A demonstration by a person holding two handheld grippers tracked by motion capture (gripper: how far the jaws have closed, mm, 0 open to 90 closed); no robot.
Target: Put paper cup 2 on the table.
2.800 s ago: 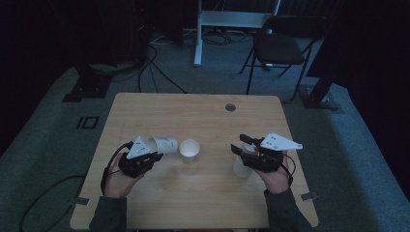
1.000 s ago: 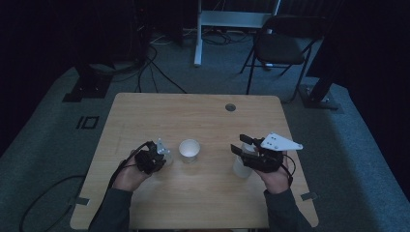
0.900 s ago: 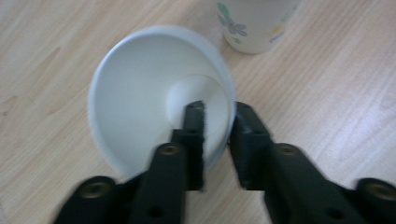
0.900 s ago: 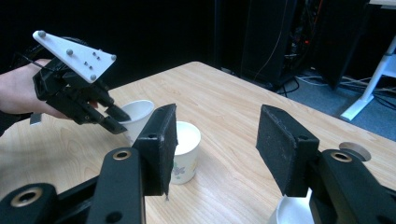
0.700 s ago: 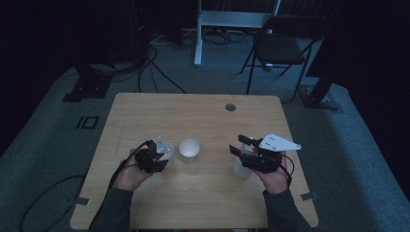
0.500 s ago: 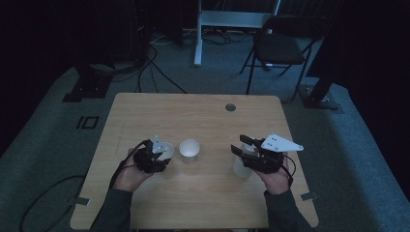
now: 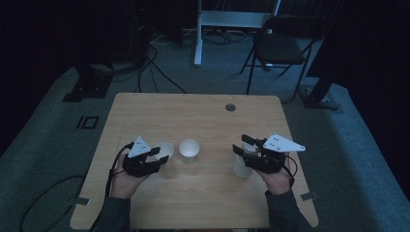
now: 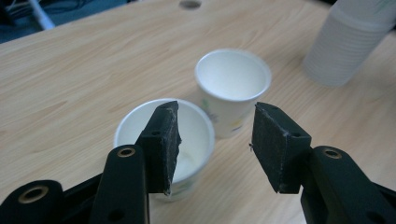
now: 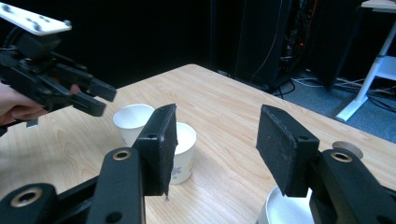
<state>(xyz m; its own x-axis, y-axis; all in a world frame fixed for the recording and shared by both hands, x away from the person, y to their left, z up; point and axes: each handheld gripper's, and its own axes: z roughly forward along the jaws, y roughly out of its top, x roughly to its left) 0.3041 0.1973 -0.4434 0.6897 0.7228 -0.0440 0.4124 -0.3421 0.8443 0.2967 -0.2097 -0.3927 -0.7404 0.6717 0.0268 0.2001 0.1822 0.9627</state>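
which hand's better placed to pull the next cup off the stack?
Right, probably. The right gripper hangs open over the cup stack; the left gripper is open by the near cup.

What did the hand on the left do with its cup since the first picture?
The left gripper carried a paper cup tipped on its side, turned it upright, set it on the table beside the other cup, and let go; its jaws now stand open. The right gripper stayed open over the stack of cups, and the other cup did not move.
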